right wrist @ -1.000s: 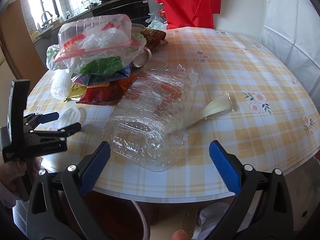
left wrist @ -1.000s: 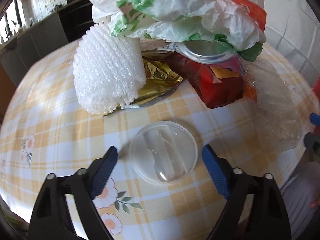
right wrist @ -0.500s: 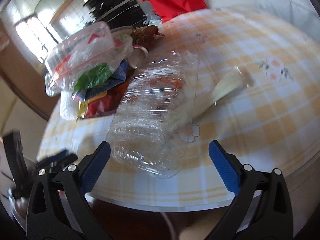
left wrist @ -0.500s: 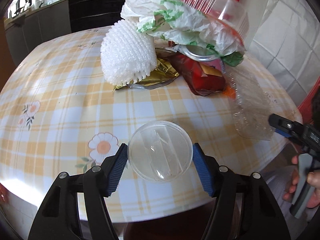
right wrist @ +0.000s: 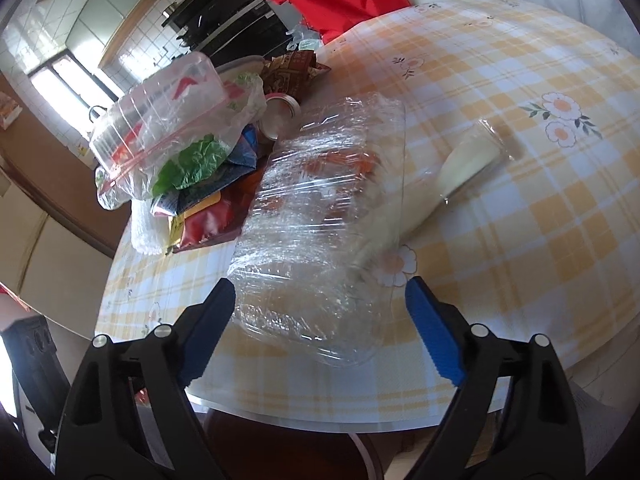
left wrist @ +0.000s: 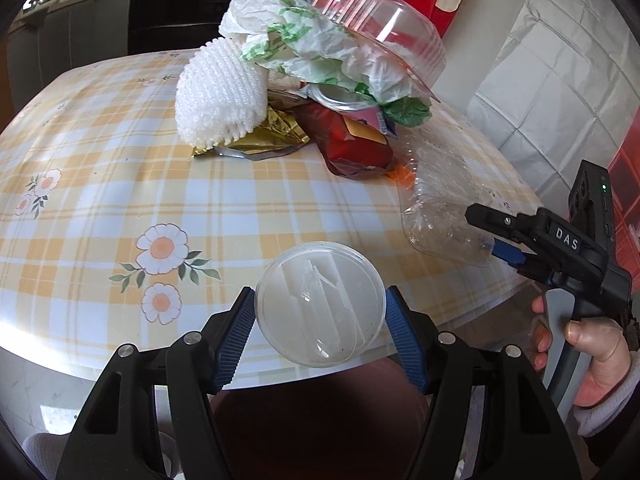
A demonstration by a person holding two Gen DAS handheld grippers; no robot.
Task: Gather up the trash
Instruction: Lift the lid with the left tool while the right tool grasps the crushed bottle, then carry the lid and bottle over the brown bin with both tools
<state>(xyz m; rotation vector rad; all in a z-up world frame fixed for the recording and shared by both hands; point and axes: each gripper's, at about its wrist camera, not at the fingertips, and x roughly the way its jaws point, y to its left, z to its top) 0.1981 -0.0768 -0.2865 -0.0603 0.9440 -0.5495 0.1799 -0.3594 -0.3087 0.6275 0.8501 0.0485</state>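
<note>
Clear round lid (left wrist: 320, 304) clamped in left gripper (left wrist: 320, 334); right gripper (right wrist: 320, 326) spread around crinkly tray (right wrist: 320, 240).

Table (left wrist: 100, 184): round, covered with a yellow and white checked cloth with flower prints; its near edge is just under the left gripper (left wrist: 320, 320).
Clear plastic tray (right wrist: 320, 248): lies on the cloth, directly ahead of the right gripper (right wrist: 320, 312), between its open fingers.
Pale wrapper (right wrist: 464, 164): flat on the cloth, ahead and to the right of the right gripper, beside the tray.
White foam net (left wrist: 220, 96): far ahead of the left gripper, a little to the left.
Gold foil (left wrist: 260, 140): on the cloth, under the foam net.
Red packet (left wrist: 352, 148): ahead of the left gripper, right of the foil.
</note>
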